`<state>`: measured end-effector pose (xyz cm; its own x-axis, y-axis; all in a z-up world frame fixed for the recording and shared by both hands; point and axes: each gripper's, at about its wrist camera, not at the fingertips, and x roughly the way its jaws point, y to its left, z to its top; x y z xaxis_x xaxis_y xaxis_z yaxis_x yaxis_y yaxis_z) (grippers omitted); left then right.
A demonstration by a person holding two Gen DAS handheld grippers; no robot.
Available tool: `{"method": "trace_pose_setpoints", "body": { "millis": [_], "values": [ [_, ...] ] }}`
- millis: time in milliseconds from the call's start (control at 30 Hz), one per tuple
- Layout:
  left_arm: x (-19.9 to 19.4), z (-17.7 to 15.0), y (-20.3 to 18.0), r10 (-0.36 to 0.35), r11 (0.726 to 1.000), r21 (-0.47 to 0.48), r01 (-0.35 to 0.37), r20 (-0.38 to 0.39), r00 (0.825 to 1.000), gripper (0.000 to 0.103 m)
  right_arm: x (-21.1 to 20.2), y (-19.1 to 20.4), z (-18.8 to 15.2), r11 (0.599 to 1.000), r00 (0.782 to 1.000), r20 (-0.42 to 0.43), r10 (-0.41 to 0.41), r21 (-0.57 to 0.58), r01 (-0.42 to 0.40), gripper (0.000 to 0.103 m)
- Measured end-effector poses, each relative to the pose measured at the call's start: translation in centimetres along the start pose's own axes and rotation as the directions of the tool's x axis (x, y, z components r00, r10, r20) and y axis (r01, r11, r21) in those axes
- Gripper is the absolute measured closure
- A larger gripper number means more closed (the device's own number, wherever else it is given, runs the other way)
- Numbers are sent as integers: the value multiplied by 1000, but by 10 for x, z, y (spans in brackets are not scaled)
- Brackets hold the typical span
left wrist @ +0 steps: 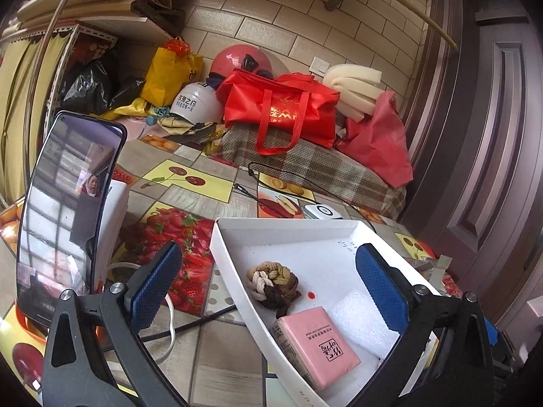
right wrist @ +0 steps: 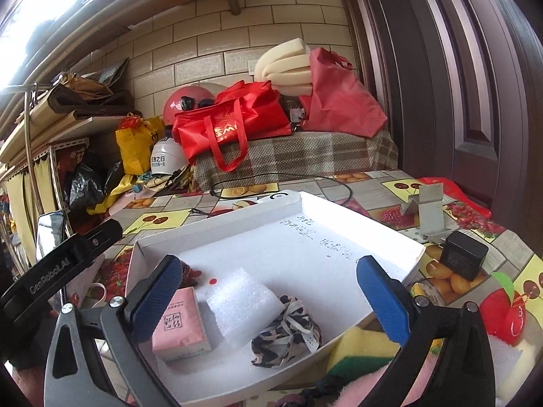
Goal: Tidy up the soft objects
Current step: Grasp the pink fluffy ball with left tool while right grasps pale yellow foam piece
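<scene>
One white tray (right wrist: 390, 237) holding four soft items, pink tissue pack (right wrist: 180, 325), foam pad (right wrist: 241, 305), braided knot (left wrist: 271, 281), patterned cloth bundle (right wrist: 288, 332), both claws (left wrist: 268, 288) (right wrist: 268, 298) spread and empty above it, fruit-print worktop (left wrist: 190, 183), tiled wall (right wrist: 210, 40) behind.

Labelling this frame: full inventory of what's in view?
white box: 1, on fruit-print tablecloth
tissue pack: 1, pink, in box
foam piece: 1, white, in box
braided tie: 1, brown-cream, in box
patterned cloth: 1, in box
sponge: 1, yellow-green, beside box
phone: 1, black, upright
charger: 1, black, on table
red bag: 1, behind
left gripper: open
right gripper: open
</scene>
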<state>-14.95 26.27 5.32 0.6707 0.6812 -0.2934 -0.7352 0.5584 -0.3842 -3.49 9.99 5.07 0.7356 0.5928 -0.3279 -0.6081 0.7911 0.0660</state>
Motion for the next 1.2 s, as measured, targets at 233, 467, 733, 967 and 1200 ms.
{"method": "trace_pose_setpoints", "body": {
  "millis": [233,467,733,967,1200],
  "values": [
    [-11,-10,-26,-86,991,98,90,-42,995,0,-39,-15,-12,996,999,-7,34,-84,-35,0],
    [-25,-34,-77,-256,922,248,296,-179,950,0,-77,-91,-15,997,998,8,-60,-57,60,0],
    [-38,-81,-160,-337,721,470,509,-403,850,1,-109,-177,-19,993,992,-64,-109,31,111,0],
    [-20,-104,-193,-254,672,529,518,-493,832,21,-107,-190,-27,1000,972,-236,4,15,-1,0],
    [-8,-115,-201,-226,654,514,556,-568,791,26,-89,-195,-41,999,920,-390,32,32,-22,8]
  ]
}}
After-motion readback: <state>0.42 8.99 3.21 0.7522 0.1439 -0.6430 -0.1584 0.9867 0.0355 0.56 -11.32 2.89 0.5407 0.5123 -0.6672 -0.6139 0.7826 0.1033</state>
